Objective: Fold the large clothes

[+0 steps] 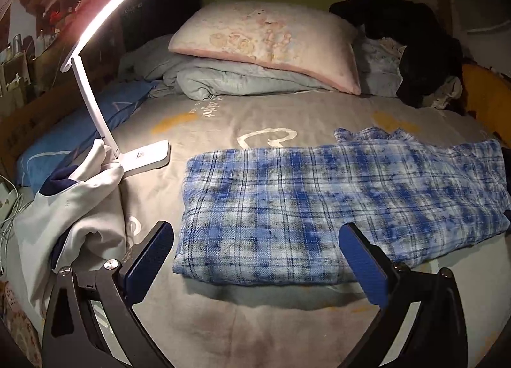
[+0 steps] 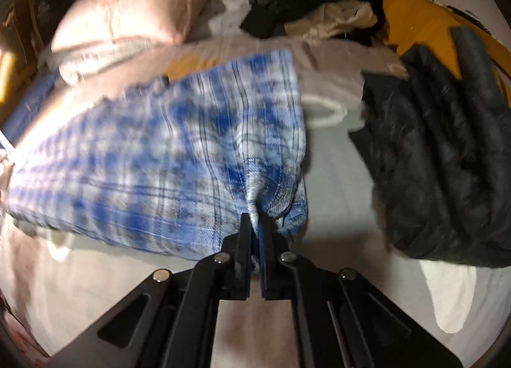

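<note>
While the left claw (image 1: 255, 259) hangs with its blue-padded fingers (image 1: 150, 256) spread wide apart and nothing between them, the right claw (image 2: 255, 227) has its fingers pressed together on a pinch of cloth.

Item, task garment: blue-and-white plaid flannel garment (image 1: 319, 202), folded to a long band, lying flat across the middle of the bed (image 1: 223, 320); one end reaches toward the bed's right edge. The right claw grips a gathered corner at that end, near the foot side; the right wrist view is blurred.

Item: grey printed bedsheet (image 1: 287, 119), covering the bed.

Item: pink pillow (image 1: 271, 42), at the head of the bed, resting on a folded pale blue-grey quilt (image 1: 223, 77).

Item: black clothing heap (image 1: 415, 42), head-right corner.

Item: dark quilted jacket (image 2: 440, 160), folded, along the right edge, apart from the plaid garment.

Item: white folding desk lamp (image 1: 105, 48), lit, standing near the left edge.

Item: white-and-navy garment (image 1: 73, 208), bunched against the lamp's base.

Item: blue pillow (image 1: 80, 138), left edge, behind the lamp.
</note>
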`<move>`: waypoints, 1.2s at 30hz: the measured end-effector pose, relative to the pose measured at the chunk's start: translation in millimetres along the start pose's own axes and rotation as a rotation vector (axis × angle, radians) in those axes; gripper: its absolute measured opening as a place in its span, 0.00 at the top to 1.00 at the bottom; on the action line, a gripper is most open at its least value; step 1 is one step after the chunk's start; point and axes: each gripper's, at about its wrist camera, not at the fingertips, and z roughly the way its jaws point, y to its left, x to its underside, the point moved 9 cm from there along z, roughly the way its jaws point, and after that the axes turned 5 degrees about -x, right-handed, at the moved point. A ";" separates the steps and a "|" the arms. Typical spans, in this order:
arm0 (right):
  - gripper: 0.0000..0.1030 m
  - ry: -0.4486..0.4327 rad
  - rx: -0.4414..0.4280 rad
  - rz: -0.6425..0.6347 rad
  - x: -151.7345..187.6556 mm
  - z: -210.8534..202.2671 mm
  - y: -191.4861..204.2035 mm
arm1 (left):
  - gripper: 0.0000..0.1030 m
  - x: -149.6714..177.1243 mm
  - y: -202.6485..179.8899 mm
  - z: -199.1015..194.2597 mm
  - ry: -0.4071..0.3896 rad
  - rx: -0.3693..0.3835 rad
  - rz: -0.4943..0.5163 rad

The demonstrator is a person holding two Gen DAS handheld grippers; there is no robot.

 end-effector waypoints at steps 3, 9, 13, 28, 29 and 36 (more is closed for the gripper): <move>0.95 -0.031 -0.006 0.012 -5.2 -2.7 -1.1 | 0.00 2.5 -4.2 1.8 0.015 0.023 0.004; 0.91 -0.155 0.003 -0.066 -21.6 -29.9 13.3 | 0.00 15.0 -32.8 -2.2 0.078 0.112 0.082; 0.73 -0.187 -0.016 -0.042 -22.9 -38.4 14.8 | 0.00 20.5 -46.4 -7.6 0.084 0.135 0.130; 0.34 -0.159 -0.336 0.061 2.3 -37.9 62.2 | 0.00 23.6 -55.7 -20.4 0.122 0.321 -0.023; 0.32 -0.143 -0.349 0.119 8.5 -33.1 61.5 | 0.00 25.0 -57.9 -20.9 0.117 0.310 -0.011; 0.31 -0.161 -0.259 0.435 28.0 -8.9 16.4 | 0.00 29.7 -66.8 -18.7 0.108 0.292 0.035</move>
